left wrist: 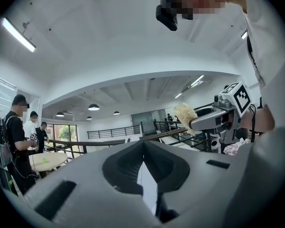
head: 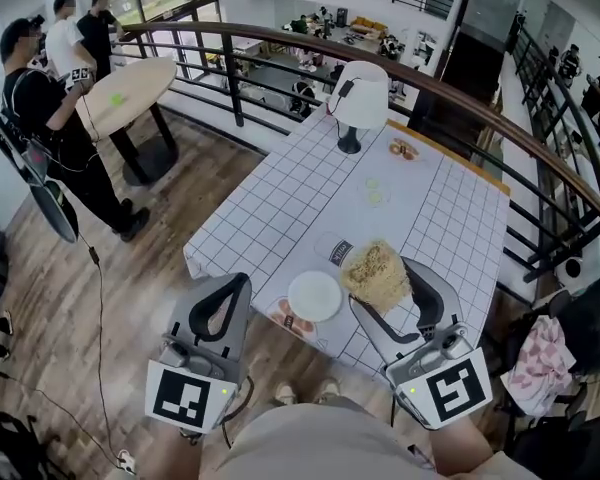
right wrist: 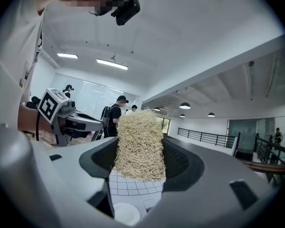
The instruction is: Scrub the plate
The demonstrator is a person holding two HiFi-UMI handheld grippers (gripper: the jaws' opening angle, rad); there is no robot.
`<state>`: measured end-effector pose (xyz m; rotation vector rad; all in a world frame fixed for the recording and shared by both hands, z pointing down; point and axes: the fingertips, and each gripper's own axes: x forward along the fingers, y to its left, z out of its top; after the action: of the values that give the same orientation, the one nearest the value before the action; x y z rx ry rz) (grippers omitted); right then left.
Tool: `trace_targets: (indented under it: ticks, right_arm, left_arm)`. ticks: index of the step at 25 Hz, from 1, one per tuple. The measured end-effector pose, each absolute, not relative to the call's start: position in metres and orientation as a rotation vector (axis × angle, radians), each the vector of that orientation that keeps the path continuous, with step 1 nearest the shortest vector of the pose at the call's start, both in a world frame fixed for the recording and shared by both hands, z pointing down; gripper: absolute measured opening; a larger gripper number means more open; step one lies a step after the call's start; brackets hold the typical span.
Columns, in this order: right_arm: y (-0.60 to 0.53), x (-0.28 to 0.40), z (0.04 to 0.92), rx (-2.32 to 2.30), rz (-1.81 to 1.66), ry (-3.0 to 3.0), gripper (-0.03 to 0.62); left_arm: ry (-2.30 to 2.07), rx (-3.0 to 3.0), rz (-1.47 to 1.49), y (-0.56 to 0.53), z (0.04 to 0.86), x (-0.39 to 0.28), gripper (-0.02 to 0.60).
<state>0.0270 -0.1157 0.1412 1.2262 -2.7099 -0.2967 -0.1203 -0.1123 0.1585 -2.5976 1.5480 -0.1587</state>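
Open-plan office mezzanine w/ curved railing [head: 280, 38], desks [head: 270, 68] below, ceiling lights [right wrist: 111, 63]

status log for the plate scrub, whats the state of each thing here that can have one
left gripper: fingers shut, empty
right gripper: fingers shut on fibrous scrub pad
fibrous scrub pad: held up beside the plate, not on it
plate: flat on table, empty
table lamp: upright
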Motion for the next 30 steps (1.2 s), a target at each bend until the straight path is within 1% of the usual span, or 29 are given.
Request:
trace_targets:
  ticks: [13,30]
  right_arm:
    - [-0.102,0.028,0.155,1.174,-0.249,-2.686,0.275]
    - [-0.092,0.034,0.149,1.178,-0.250,-2.702,0.275]
  left_arm:
    - [1.531,-2.631,-0.149,-0.106,0.163,-0.107,0.014]
    - [1.524,-2.657,-0.170,-0.097,0.167,-0.096,0.014]
